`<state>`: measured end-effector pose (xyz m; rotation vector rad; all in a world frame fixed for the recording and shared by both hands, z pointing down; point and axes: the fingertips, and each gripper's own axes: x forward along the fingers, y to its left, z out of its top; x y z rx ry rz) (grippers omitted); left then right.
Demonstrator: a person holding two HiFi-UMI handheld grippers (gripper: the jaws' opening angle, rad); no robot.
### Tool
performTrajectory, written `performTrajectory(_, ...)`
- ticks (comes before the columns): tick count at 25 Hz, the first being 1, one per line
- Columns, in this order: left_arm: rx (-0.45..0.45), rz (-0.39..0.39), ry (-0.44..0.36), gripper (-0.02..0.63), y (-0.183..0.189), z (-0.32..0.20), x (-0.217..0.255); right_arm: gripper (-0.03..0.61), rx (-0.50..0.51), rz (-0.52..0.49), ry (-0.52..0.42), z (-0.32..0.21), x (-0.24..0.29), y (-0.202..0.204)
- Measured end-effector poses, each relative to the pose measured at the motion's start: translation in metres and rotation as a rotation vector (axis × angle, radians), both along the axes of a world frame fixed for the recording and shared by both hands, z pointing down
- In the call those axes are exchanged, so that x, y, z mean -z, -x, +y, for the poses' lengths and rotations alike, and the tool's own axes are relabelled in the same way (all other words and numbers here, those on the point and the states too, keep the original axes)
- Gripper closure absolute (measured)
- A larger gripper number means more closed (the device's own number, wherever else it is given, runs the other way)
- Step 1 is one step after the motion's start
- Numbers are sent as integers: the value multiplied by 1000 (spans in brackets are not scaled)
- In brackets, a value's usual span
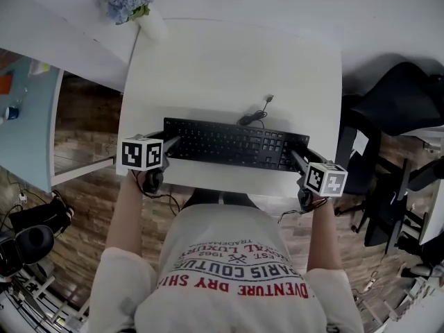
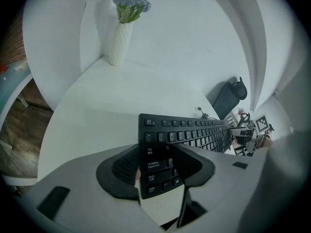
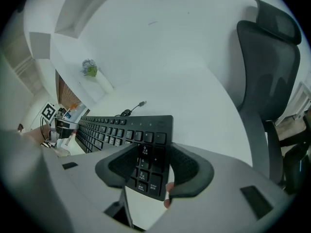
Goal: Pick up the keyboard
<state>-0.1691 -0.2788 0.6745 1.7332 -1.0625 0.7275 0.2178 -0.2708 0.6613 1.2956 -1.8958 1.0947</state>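
A black keyboard [image 1: 232, 144] lies across the near part of the white table [image 1: 229, 68], and I hold it at both ends. My left gripper [image 1: 170, 143] is shut on its left end; in the left gripper view the keyboard [image 2: 189, 132] runs away to the right from between the pads of this gripper [image 2: 155, 171]. My right gripper [image 1: 297, 157] is shut on the number-pad end. In the right gripper view the keyboard [image 3: 121, 130] stretches to the left from this gripper [image 3: 150, 171]. White tabletop shows beneath the held ends. Its cable [image 1: 253, 116] trails behind on the table.
A white vase of blue flowers [image 1: 128, 2] stands at the table's far left corner. A black office chair [image 1: 402, 99] is to the right of the table. A pale blue glass table [image 1: 28, 116] stands at the left, with headphones [image 1: 28, 245] on the floor below it.
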Motion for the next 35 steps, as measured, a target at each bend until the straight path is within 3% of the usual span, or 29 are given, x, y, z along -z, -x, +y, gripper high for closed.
performTrajectory(5,2,6,-77,388,-8,-9,30,354,12,13,-69,-8,34,-7)
performTrajectory(10,-10,-23,-214,388,-27,-20,92,353,-6,6,-164,-10,82,-26)
performTrajectory(27,-28,-36,-537,388,-36,-60,241,354,-1,0,-457,-51,220,-33)
performTrajectory(35,-45,-30,-630,388,-32,-80,291,354,-18,6,-555,-64,271,-29)
